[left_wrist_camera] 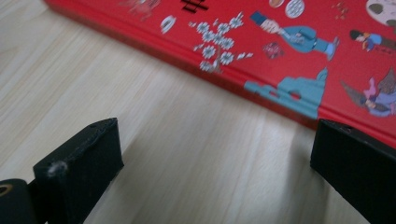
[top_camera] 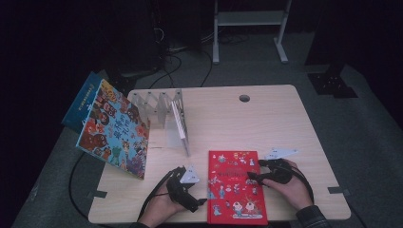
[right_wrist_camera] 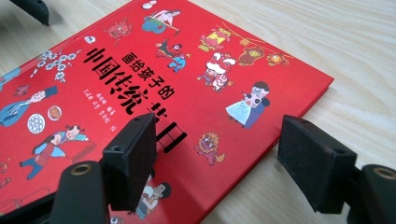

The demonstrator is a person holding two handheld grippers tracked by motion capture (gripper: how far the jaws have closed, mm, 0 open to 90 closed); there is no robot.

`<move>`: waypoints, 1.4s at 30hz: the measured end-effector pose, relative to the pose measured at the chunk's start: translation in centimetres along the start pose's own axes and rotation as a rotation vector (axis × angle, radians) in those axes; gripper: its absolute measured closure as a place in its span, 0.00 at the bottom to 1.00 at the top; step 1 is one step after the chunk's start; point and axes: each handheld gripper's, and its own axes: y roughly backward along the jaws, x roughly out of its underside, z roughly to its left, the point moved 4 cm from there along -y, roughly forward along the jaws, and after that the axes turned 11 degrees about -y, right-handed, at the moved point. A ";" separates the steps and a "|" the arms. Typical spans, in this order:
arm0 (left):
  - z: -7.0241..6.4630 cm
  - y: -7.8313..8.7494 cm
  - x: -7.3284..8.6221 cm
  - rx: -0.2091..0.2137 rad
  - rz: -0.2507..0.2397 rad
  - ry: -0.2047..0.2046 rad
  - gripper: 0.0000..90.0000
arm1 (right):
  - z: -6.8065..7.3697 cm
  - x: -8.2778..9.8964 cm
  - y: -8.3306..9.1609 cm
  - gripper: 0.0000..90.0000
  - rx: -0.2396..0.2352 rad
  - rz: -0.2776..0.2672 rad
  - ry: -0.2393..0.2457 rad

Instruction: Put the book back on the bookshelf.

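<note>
A red picture book [top_camera: 236,185] lies flat near the table's front edge, cover up. My left gripper [top_camera: 198,189] is low over the table just left of the book. In the left gripper view its jaws [left_wrist_camera: 215,154] stand open over bare wood, facing the book's [left_wrist_camera: 289,51] left edge, with nothing between them. My right gripper [top_camera: 255,170] is at the book's right edge. In the right gripper view it [right_wrist_camera: 217,144] is open just above the cover [right_wrist_camera: 140,84], one jaw over the cover and the other past the edge, gripping nothing.
A clear zigzag book rack [top_camera: 159,114] stands at the table's back left with a white book [top_camera: 180,126] upright in it. A colourful picture book [top_camera: 114,130] and a blue book [top_camera: 83,102] lean off the left edge. The wooden table [top_camera: 256,123] has a cable hole [top_camera: 244,98].
</note>
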 end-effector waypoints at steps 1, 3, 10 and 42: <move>-0.1 -0.1 -0.1 0.003 0.004 -0.003 0.01 | 0.1 -0.1 -0.2 0.30 0.000 0.002 0.001; -0.2 -0.2 -0.2 0.004 -0.001 -0.003 0.00 | 0.1 -0.5 -0.5 0.30 0.003 0.004 0.013; -0.2 -0.4 -0.3 0.001 -0.004 -0.003 0.00 | 0.3 -1.6 -1.9 0.30 -0.021 -0.003 0.024; -0.3 -0.5 -0.4 -0.012 -0.018 0.009 0.00 | 0.9 -3.2 -1.1 0.48 -0.032 0.005 0.038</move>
